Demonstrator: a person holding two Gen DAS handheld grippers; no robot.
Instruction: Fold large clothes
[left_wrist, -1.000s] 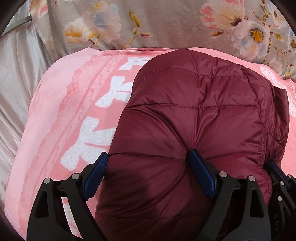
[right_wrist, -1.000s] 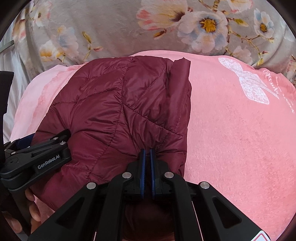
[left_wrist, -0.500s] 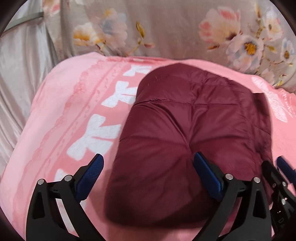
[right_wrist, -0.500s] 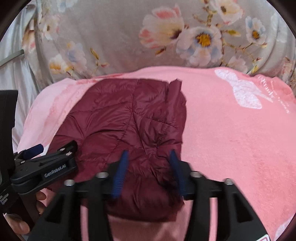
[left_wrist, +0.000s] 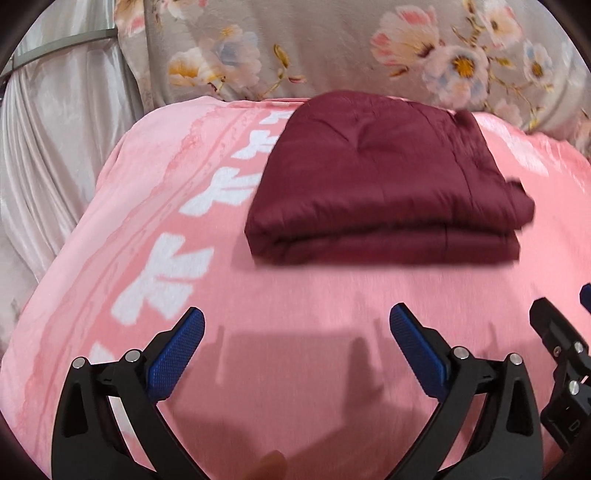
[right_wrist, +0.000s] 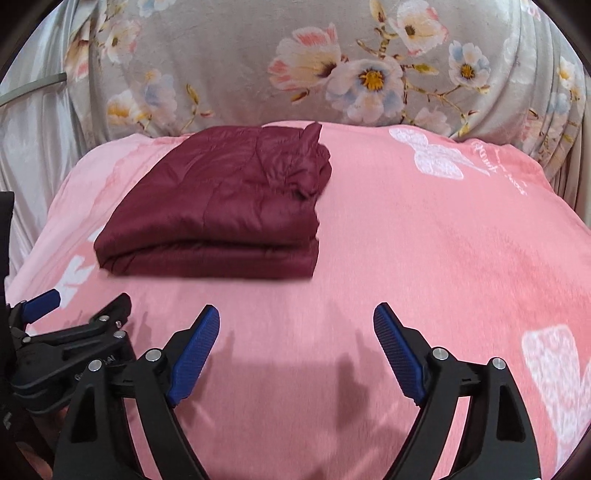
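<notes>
Both grippers, left gripper (left_wrist: 295, 343) and right gripper (right_wrist: 297, 339), have let go and backed off with jaws open, leaving the jacket (right_wrist: 221, 206) folded on the pink blanket (right_wrist: 424, 240), so folding looks done.

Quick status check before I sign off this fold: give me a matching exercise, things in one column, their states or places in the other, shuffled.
Things:
1. maroon puffer jacket
2. left tongs
3. pink blanket
4. floral cover

States or places:
A. behind the pink surface, at the far end
B. open, holding nothing
C. folded into a stacked bundle
D. spread flat under the bundle

Pairs: 1-C, 2-B, 3-D, 4-A
</notes>
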